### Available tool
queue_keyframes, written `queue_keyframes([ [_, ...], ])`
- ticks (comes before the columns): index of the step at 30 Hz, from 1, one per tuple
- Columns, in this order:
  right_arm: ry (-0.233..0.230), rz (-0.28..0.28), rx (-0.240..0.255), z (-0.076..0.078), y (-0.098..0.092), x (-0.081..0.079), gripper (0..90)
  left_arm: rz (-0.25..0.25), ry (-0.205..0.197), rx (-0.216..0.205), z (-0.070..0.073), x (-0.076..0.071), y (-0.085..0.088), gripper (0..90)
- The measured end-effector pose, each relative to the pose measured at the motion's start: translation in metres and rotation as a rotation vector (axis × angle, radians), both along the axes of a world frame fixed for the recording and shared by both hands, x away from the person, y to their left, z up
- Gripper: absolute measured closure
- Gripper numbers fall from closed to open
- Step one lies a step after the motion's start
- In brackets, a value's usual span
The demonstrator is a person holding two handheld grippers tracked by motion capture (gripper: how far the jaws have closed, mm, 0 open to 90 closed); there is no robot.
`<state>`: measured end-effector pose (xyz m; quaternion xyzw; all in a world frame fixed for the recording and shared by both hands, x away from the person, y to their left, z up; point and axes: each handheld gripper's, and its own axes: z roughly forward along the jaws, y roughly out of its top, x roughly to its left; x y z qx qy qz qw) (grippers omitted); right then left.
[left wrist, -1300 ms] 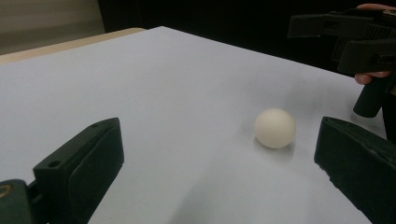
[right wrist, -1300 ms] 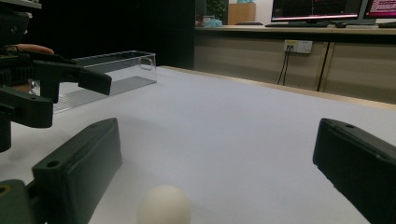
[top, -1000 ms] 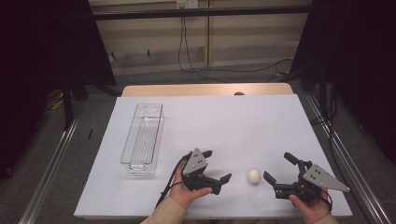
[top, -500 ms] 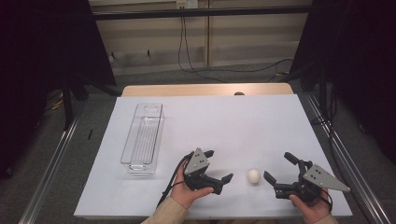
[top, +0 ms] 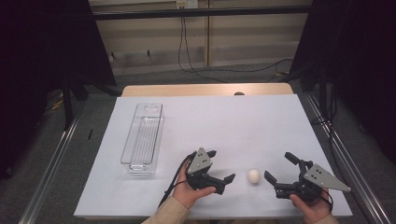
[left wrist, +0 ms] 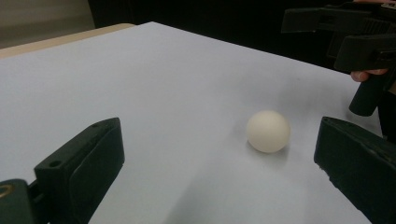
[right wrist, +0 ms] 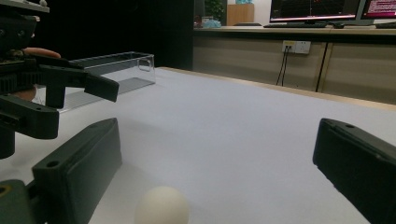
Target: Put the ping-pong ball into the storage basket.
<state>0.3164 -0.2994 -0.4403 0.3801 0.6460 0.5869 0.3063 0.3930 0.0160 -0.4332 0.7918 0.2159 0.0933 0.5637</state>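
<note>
A small white ball [top: 253,176] lies on the white table sheet [top: 224,121] near the front edge, between the two hand-held grippers. My left gripper [top: 221,165] is open just left of the ball, jaws pointing right toward it. My right gripper [top: 278,166] is open just right of the ball, jaws pointing left. In the left gripper view the ball [left wrist: 268,131] rests ahead of the open left gripper [left wrist: 219,140], nearer its right-hand jaw, with the right gripper [left wrist: 355,32] beyond. In the right gripper view the ball [right wrist: 162,205] lies low between the spread jaws of the right gripper [right wrist: 217,144].
A clear, empty rectangular plastic bin [top: 142,137] stands lengthwise on the left of the sheet, also seen as the bin [right wrist: 107,70] behind the left gripper [right wrist: 42,88]. Metal rails run along both table sides. Cables hang at the back wall.
</note>
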Motion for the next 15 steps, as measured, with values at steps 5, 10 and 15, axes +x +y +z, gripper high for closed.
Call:
queue_keyframes([
  [5, 0.004, 0.004, -0.005, 0.000, 0.001, 0.000, 0.9, -0.009, 0.004, 0.007, 0.001, 0.000, -0.003, 1.8],
  [10, 0.003, 0.002, -0.002, 0.000, 0.001, 0.000, 0.9, -0.015, 0.004, 0.001, 0.003, 0.000, -0.007, 1.8],
  [15, 0.003, 0.003, -0.002, 0.000, 0.001, 0.000, 0.9, -0.022, 0.002, 0.004, 0.002, 0.000, -0.012, 1.6],
])
